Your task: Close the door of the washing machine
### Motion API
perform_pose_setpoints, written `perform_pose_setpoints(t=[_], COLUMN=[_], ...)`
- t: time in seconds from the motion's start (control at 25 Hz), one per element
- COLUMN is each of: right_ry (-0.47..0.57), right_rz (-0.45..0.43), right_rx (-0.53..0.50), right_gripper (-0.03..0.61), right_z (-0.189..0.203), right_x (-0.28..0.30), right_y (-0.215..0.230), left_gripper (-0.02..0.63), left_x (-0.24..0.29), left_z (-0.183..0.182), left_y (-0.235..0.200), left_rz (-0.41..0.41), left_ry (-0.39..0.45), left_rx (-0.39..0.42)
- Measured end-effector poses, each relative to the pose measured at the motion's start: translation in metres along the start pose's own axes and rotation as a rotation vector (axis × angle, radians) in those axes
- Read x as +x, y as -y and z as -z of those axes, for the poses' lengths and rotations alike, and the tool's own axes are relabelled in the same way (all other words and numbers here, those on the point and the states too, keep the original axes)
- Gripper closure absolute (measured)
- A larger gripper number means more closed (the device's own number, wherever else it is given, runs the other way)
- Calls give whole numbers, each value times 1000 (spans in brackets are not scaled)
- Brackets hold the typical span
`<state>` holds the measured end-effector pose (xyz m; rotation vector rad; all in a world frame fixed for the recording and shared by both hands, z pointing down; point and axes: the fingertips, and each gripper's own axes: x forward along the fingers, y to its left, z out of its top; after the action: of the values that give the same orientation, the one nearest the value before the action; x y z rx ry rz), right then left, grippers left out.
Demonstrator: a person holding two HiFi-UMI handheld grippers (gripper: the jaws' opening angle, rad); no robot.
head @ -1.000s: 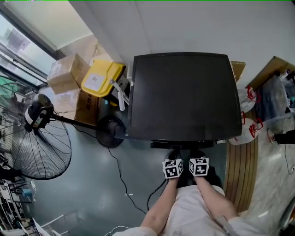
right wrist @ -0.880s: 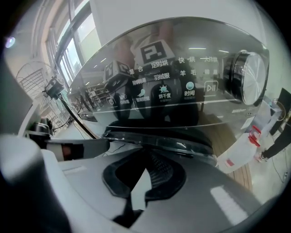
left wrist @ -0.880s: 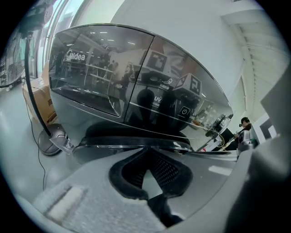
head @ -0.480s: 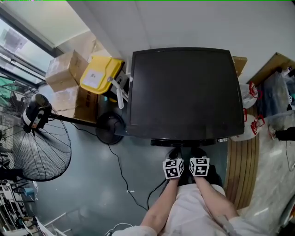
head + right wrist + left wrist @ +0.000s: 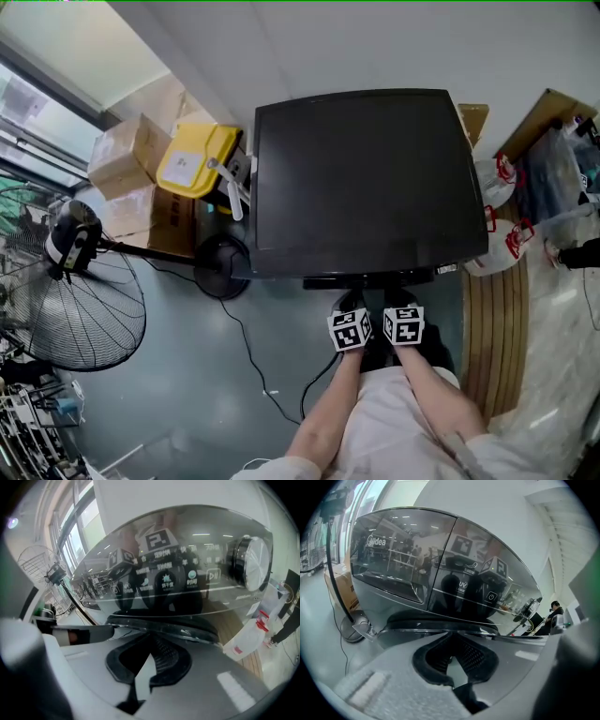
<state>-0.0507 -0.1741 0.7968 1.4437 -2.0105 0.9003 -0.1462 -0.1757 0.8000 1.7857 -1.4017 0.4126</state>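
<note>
Glossy black washing machine (image 5: 366,178) has curved, reflective front.

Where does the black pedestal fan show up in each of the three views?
Head view: black wire-cage pedestal fan at lower left.
Left gripper view: only its pole and round base at the left edge.
Right gripper view: its cage at upper left.
Shared landmark: dark glossy washing machine, central in all three.

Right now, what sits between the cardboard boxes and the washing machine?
In the head view, a yellow container with a white label lies between the cardboard boxes and the washing machine. That stretch is not bare.
</note>
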Motion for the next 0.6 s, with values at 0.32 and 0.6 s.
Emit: perform_pose_setpoints(t=[0.32, 0.6], right_ry=[110, 83], right_rz=[-1, -42], right_rx=[45, 16], right_gripper=[575, 575], right_z=[-34, -31], right_x=[-45, -74], right_y=[1, -1], left_gripper=[607, 607], left_x=[-33, -75], left_z=[-45, -32], left_y=[47, 55], left_rz=[59, 32], left_ry=[122, 127], left_rx=[60, 60])
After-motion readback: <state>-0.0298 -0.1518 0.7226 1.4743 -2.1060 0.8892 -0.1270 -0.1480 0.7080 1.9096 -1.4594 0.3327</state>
